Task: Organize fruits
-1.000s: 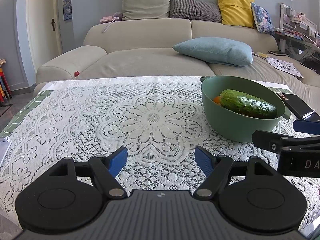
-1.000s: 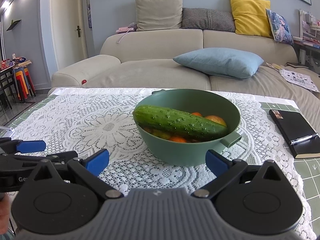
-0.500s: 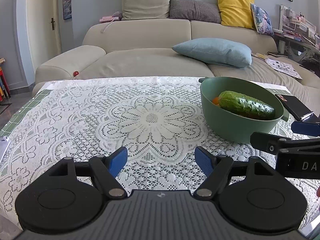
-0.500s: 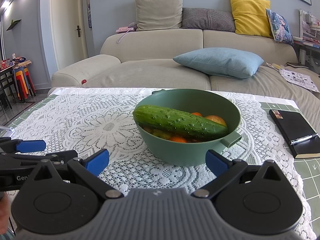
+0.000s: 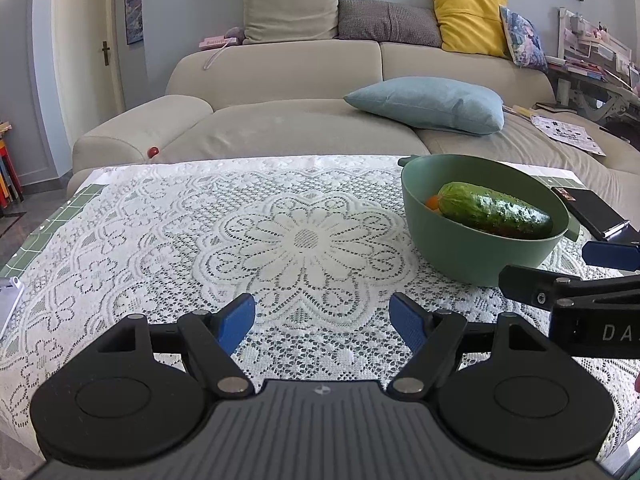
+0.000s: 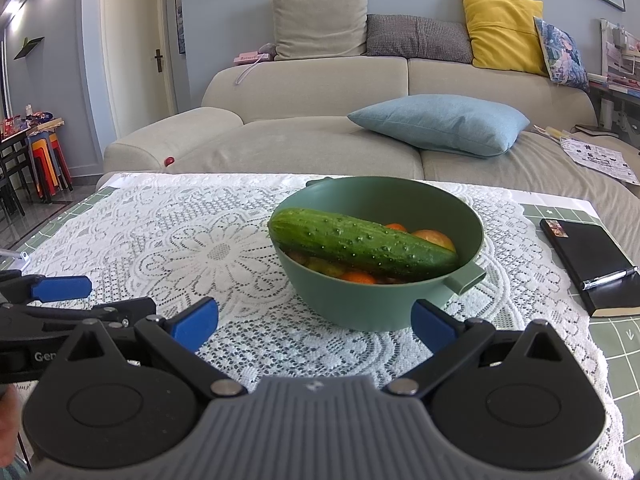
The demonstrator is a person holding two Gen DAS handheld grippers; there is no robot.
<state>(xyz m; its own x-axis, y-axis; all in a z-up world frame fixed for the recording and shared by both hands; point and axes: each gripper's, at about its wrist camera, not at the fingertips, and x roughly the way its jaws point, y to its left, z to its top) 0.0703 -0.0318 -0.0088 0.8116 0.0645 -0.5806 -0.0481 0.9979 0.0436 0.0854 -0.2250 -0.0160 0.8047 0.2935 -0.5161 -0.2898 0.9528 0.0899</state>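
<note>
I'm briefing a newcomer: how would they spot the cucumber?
On the lace tablecloth stands a green bowl. The cucumber lies across its top, over small orange and yellow fruits: the only long, dark green, bumpy thing there.

I see a beige sofa [image 6: 320, 128] behind the table, against a pale blue wall [image 6: 240, 8]. On it lie cushions — a light blue pillow [image 6: 440, 124], a yellow one [image 6: 502, 30], a grey one [image 6: 416, 38]. A white door [image 6: 132, 48] stands at the left — daylight is soft.
</note>
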